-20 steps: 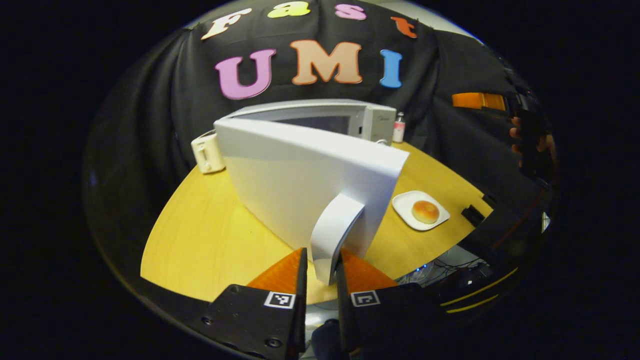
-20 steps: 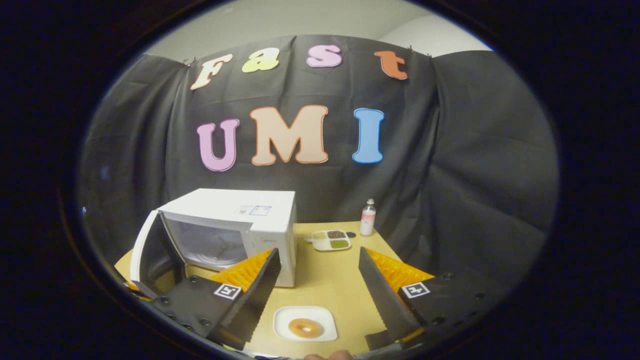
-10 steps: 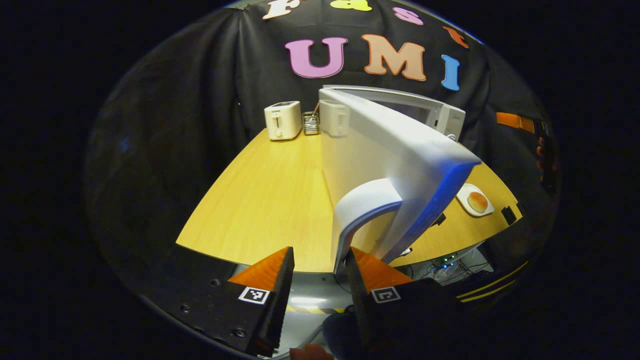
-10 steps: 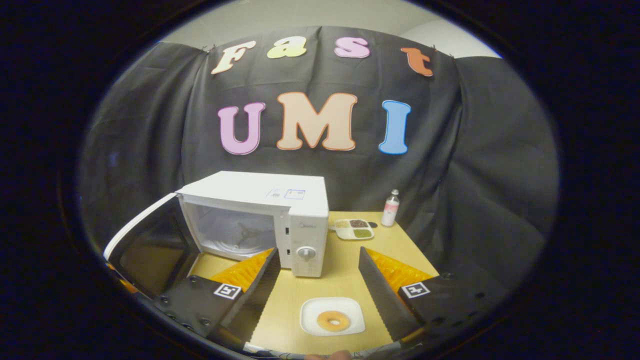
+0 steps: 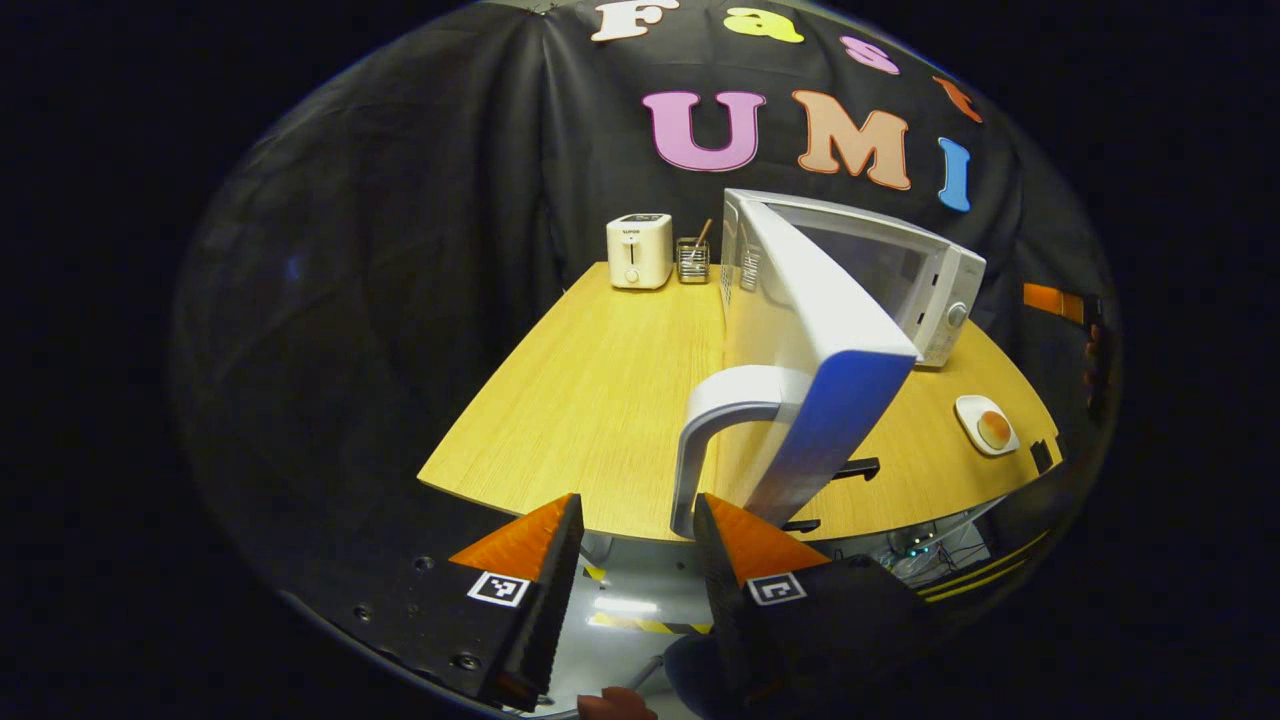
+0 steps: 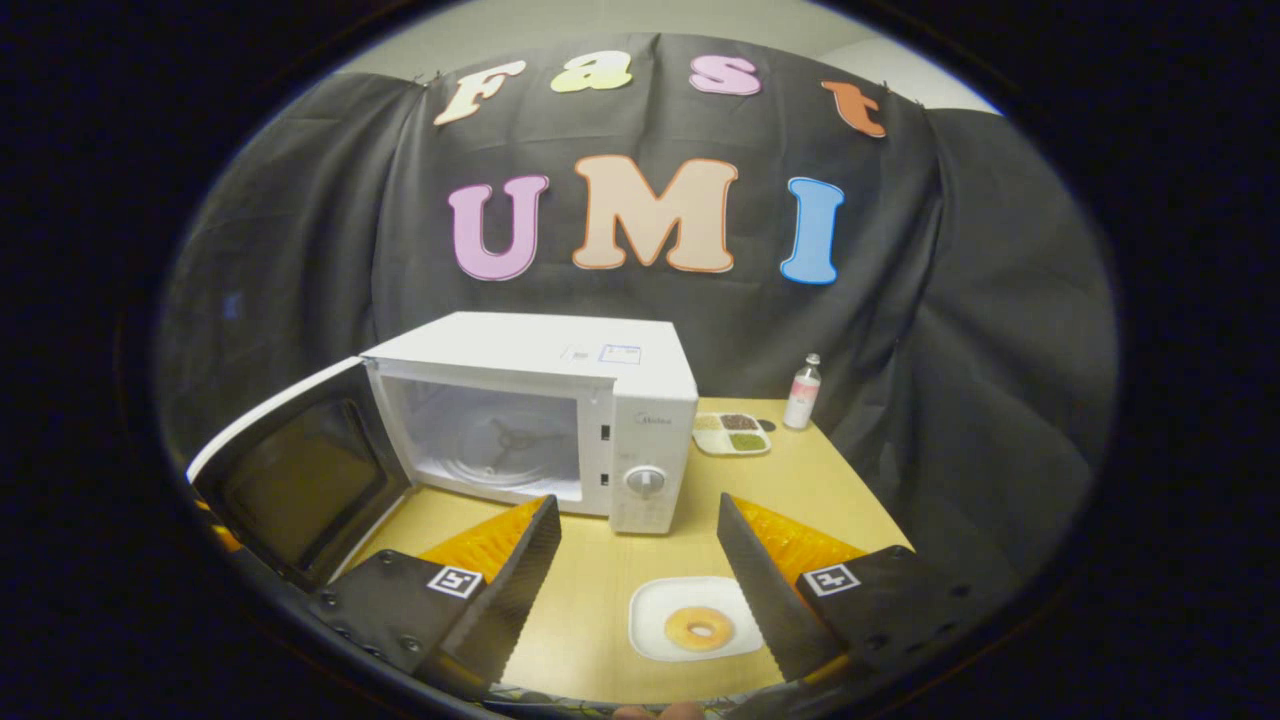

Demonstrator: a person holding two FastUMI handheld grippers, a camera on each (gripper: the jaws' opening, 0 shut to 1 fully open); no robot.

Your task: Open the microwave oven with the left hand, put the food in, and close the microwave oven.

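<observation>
The white microwave (image 6: 640, 385) stands on the wooden table (image 6: 600, 590) with its door (image 6: 290, 470) swung wide to the left, and its cavity with the glass turntable (image 6: 500, 440) is exposed. In the left gripper view the door (image 5: 800, 330) is seen edge-on with its white handle (image 5: 715, 410) facing me. My left gripper (image 5: 633, 515) is open, and the handle's lower end sits just beyond its right fingertip. A doughnut (image 6: 698, 628) lies on a white plate (image 6: 650, 615) in front of the microwave. My right gripper (image 6: 636, 505) hovers open above the plate.
A white toaster (image 5: 640, 250) and a utensil holder (image 5: 692, 260) stand at the table's far left corner. A divided tray of grains (image 6: 733, 435) and a small bottle (image 6: 803, 390) sit right of the microwave. The table's near edge (image 5: 520, 495) is close to my left gripper.
My left gripper let go of the door handle, opened and drew back a little. The door swung wider open. My right gripper moved nearer the microwave's front, still open.
</observation>
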